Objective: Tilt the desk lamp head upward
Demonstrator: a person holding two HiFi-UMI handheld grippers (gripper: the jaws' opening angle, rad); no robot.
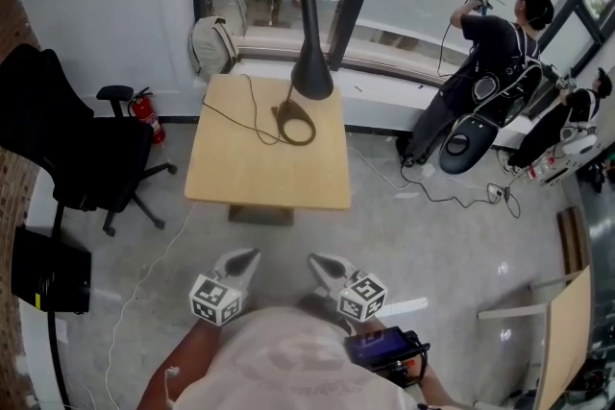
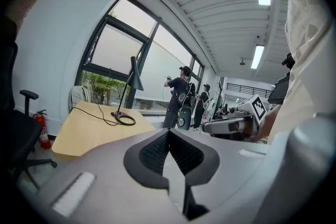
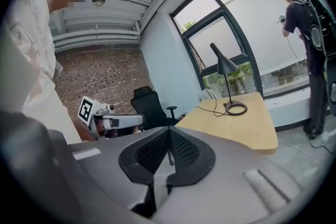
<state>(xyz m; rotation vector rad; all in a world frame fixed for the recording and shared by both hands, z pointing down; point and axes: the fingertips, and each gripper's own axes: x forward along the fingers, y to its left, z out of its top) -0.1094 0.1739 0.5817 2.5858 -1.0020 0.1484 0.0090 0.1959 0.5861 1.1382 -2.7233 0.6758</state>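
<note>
Two grippers sit low and close to the person's body, well apart from the table (image 1: 269, 176). The left gripper (image 1: 250, 256) has its jaws pressed together on nothing, and so does the right gripper (image 1: 318, 261). Each carries a cube of black-and-white square markers. These are the only clear print in view, since a faint round print on the person's shirt is too washed out to read.

The desk lamp (image 1: 309, 62) stands on the far half of the pale wooden table, toward the window. Its ring base lies flat on the tabletop. Its thin black stem rises nearly upright, leaning slightly, so the lamp's long axis runs up and down. The cone head tops the stem with its narrow end up and its wide mouth aimed steeply down at the table. A dark cord (image 2: 101, 116) trails from the base across the wood toward the far left corner.

Bare grey floor lies between the grippers and the table's near edge. A black office chair (image 1: 67, 149) stands to the left of the table, with a red fire extinguisher (image 1: 146, 115) against the wall behind it. A pale backpack (image 1: 213, 43) leans by the window. At the right, well away from the lamp, a person in dark clothes (image 1: 490, 53) reaches up at the glass.
</note>
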